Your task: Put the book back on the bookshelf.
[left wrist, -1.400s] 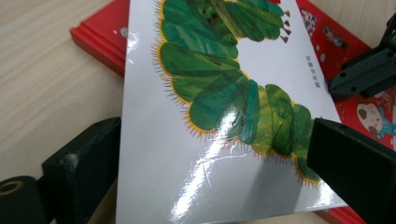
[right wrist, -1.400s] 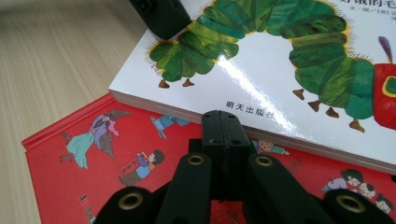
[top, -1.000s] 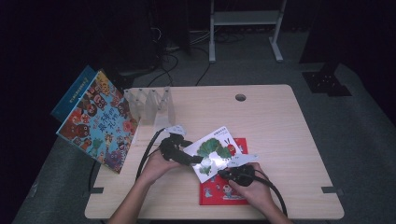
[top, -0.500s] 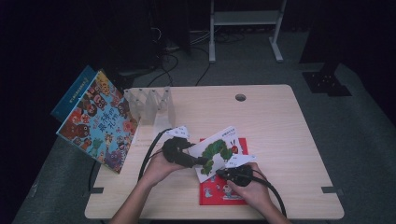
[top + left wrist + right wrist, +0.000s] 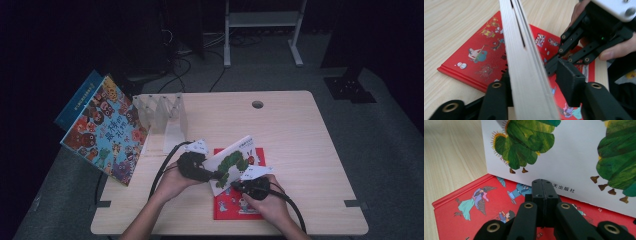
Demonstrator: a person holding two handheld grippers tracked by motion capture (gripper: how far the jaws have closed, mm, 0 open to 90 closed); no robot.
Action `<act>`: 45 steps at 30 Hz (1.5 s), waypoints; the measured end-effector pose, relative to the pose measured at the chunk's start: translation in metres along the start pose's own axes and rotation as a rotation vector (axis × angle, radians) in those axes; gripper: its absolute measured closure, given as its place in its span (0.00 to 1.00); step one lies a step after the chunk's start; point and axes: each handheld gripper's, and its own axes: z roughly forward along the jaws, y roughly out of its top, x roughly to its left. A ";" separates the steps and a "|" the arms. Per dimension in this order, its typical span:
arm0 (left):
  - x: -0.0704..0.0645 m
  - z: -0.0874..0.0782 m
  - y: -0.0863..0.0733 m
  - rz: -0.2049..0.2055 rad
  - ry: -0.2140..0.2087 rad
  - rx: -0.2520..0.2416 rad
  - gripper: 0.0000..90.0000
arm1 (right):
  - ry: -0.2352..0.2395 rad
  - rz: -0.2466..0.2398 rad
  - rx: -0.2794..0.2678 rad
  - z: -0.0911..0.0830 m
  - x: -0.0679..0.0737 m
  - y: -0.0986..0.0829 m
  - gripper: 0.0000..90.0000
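Left tongs (image 5: 534, 100) around caterpillar book (image 5: 524, 62)

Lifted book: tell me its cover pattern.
White book with a green caterpillar; the right gripper view shows it best.

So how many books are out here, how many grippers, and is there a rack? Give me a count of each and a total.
Books: 3 (caterpillar book, red book, colourful book leaning at the table's left edge)
Grippers: 2 (left gripper, right gripper)
Clear racks: 1 (clear rack)
Total: 6
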 end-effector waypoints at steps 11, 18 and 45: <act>-0.008 0.003 0.004 0.060 0.053 0.031 0.80 | -0.011 -0.003 -0.002 0.001 0.001 0.001 0.95; -0.006 0.000 0.003 0.065 0.054 0.002 0.83 | -0.018 0.001 -0.005 -0.002 -0.003 -0.001 0.91; 0.018 -0.051 -0.004 -0.030 0.105 -0.157 0.84 | -0.334 0.281 -0.052 -0.052 -0.144 -0.037 0.39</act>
